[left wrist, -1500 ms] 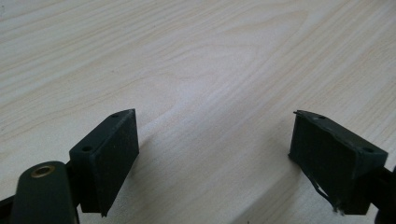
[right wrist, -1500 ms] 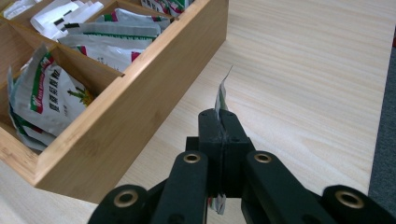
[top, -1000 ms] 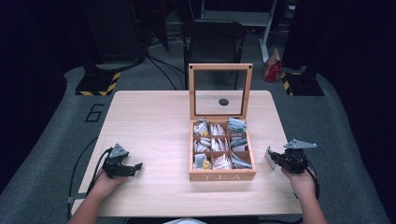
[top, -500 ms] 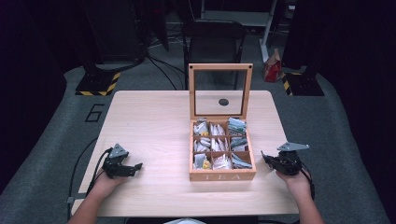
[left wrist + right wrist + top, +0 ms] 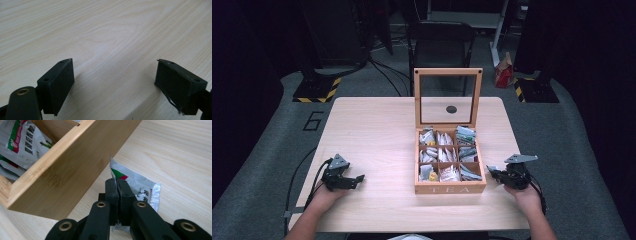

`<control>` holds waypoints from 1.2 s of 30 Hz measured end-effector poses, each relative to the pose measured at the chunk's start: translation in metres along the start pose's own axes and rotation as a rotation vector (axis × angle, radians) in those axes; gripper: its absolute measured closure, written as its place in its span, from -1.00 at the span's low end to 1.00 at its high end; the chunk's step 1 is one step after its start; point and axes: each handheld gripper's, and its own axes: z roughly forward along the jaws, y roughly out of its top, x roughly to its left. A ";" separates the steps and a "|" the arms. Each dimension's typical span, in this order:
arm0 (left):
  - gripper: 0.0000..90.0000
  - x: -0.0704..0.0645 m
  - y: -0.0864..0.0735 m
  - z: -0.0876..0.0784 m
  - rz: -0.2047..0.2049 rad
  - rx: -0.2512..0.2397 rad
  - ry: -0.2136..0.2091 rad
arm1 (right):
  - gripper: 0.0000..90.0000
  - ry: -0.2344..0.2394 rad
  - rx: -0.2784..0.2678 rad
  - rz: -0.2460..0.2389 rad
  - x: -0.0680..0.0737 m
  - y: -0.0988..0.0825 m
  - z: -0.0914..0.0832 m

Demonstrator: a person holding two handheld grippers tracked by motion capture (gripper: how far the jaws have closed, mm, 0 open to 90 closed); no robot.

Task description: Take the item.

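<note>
Right claw [image 5: 117, 185] is clamped on a tea sachet [image 5: 140, 188] low over the counter [image 5: 377, 130], just right of the tea box [image 5: 450, 189]. Lift above the wall before carrying. Left claw [image 5: 115, 83] rests apart, empty.

You see a pale wood-grain tabletop [image 5: 372, 130], a honey-brown tea box [image 5: 450, 188], black grippers, and a silver sachet [image 5: 140, 187] with a green-and-red corner.

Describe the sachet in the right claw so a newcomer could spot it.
Find the wooden tea box on the table; the right claw is beside its right wall. It pinches a silver sachet with a green-and-red corner, outside the box, unlike those in the compartments.
</note>
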 end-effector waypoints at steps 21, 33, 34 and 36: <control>-0.67 0.000 0.000 0.000 0.001 0.000 0.000 | 0.77 0.015 0.026 -0.013 0.005 0.000 0.005; -0.67 0.000 0.000 0.000 0.003 0.002 -0.001 | 0.52 0.027 0.044 -0.029 0.009 0.002 0.007; -0.67 0.000 0.000 0.000 0.002 -0.005 0.003 | 0.51 0.028 0.042 -0.028 0.010 0.002 0.006; -0.67 0.000 0.000 0.001 0.001 -0.010 0.005 | 0.49 0.029 0.034 -0.033 0.011 0.003 0.006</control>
